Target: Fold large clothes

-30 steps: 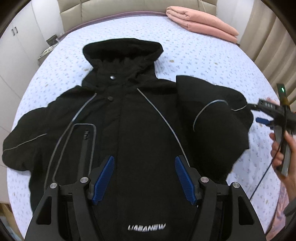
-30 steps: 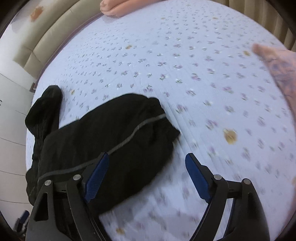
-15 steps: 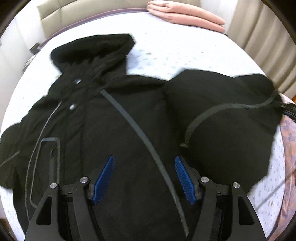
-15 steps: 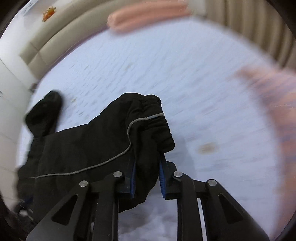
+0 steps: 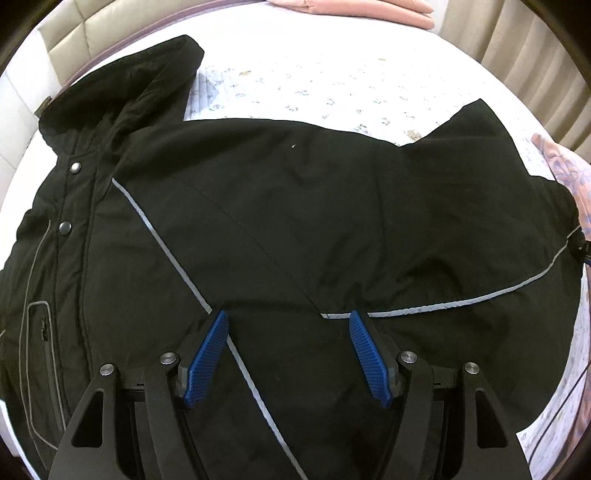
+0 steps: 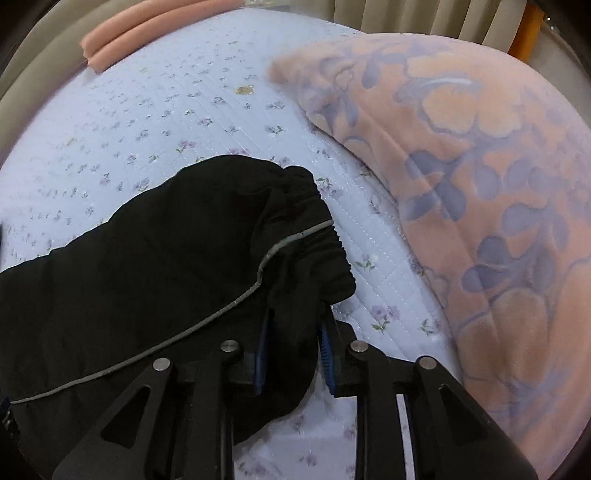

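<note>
A black hooded jacket [image 5: 229, 229] with grey piping lies front up on the bed, hood toward the headboard. Its right sleeve [image 5: 443, 229] is stretched out to the right. My left gripper [image 5: 288, 328] is open and empty, hovering just above the jacket near the armpit seam. My right gripper [image 6: 295, 328] is shut on the sleeve's elastic cuff [image 6: 306, 236], holding it just above the sheet. In the left wrist view the cuff end sits at the far right edge [image 5: 576, 236].
The bed has a pale flowered sheet [image 5: 332, 74]. A folded pink blanket [image 5: 354, 7] lies by the beige headboard [image 5: 85, 33]. A peach and blue flowered blanket [image 6: 480, 184] lies close to the right of the cuff. Curtains [image 5: 517, 48] hang at the right.
My right gripper closed on the sleeve cuff and pulled the sleeve out to the right. My left gripper moved lower and closer over the jacket, staying open.
</note>
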`<act>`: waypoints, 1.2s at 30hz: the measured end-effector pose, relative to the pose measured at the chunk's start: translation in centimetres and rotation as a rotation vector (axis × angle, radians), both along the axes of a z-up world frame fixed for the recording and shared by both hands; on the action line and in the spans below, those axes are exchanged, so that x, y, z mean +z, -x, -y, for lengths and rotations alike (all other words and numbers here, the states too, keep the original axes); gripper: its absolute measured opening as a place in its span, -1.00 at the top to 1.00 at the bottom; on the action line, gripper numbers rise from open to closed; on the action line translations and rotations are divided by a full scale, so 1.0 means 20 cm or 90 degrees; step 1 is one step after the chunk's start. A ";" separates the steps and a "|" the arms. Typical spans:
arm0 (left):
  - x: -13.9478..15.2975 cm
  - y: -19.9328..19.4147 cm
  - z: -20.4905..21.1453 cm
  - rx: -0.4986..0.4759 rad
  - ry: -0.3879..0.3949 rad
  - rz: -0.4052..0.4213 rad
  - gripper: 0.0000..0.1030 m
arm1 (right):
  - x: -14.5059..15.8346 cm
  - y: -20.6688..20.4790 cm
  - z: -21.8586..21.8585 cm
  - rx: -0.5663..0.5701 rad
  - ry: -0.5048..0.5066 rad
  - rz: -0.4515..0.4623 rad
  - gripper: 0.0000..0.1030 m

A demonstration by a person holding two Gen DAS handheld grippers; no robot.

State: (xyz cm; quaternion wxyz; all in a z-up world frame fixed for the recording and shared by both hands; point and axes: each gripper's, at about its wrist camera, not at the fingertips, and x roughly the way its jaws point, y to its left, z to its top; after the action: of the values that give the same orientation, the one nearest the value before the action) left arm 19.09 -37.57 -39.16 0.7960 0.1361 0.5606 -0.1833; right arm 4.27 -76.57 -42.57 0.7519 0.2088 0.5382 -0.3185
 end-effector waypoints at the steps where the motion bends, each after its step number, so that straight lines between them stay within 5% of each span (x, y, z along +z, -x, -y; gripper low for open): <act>1: 0.00 0.00 0.00 0.002 0.000 0.000 -0.36 | 0.00 0.00 -0.01 0.008 0.009 -0.006 0.46; 13: -0.04 0.04 0.04 -0.010 -0.023 0.037 -0.43 | 0.00 0.00 -0.04 0.041 0.055 -0.021 0.40; 16: 0.00 0.05 0.00 0.006 -0.010 0.016 -0.43 | 0.03 0.00 -0.06 0.038 0.042 -0.014 0.53; 23: 0.23 0.19 -0.33 0.024 0.044 0.023 -0.42 | 0.56 0.17 -0.30 0.060 -0.014 0.170 0.64; 29: 0.39 0.29 -0.75 0.046 0.051 0.026 -0.42 | 1.09 0.14 -0.74 0.145 0.042 0.254 0.65; 32: 0.46 0.28 -0.98 0.072 0.055 0.039 -0.42 | 1.23 0.05 -1.04 0.214 0.035 0.278 0.65; 36: 0.53 0.24 -1.27 0.114 0.055 0.052 -0.42 | 1.24 -0.14 -1.54 0.310 0.004 0.284 0.65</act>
State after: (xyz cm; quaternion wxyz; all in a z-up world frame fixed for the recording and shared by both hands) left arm 14.32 -12.25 -28.57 0.8366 0.0584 0.5290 -0.1300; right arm 7.12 -45.77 -17.84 0.9060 0.1362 0.3932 -0.0774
